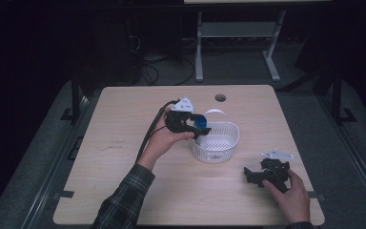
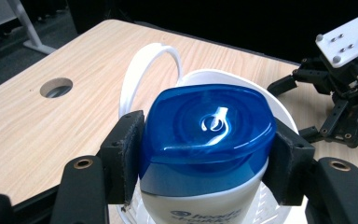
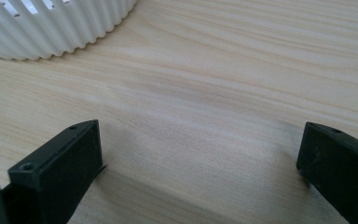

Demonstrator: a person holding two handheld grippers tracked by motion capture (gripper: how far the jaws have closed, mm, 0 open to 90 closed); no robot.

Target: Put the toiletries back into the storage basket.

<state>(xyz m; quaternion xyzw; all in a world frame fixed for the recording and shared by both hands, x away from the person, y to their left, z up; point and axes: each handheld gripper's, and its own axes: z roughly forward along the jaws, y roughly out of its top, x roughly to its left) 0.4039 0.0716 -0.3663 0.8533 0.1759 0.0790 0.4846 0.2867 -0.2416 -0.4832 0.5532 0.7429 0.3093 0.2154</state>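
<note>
Table (image 1: pixel 124 191): I see a big light wood top under both of my grippers. A round hole (image 1: pixel 220 98) sits at its far side, past the left gripper.

Basket (image 1: pixel 217 143): white plastic, with little holes and ribbed sides. Its thin handle (image 2: pixel 142 70) stands up just behind my left gripper. The basket is right under and in front of the left gripper. In the right gripper view I see its ribbed wall (image 3: pixel 51 28) far ahead and to the left of the jaws.

Shampoo bottle (image 2: pixel 205 135): white body, blue cap. It is between the pads of my left gripper, held over the basket with its cap toward the camera.

Left gripper (image 2: pixel 207 158): it is clamped on the shampoo bottle. Both pads (image 2: pixel 126 154) press on the sides, right at the blue cap.

Right gripper (image 3: pixel 200 158): its jaws are spread wide with nothing between them. It rests low on the table, well apart from the basket.

How the bottle will handle: I think it is smooth and slippery. The cap is hard, so it is a good place to grip. The white body may squash a bit if I squeeze hard. It may be heavy if it is full, so it could tip down.

What comes next, I guess: lower the bottle into the basket, then let go.
</note>
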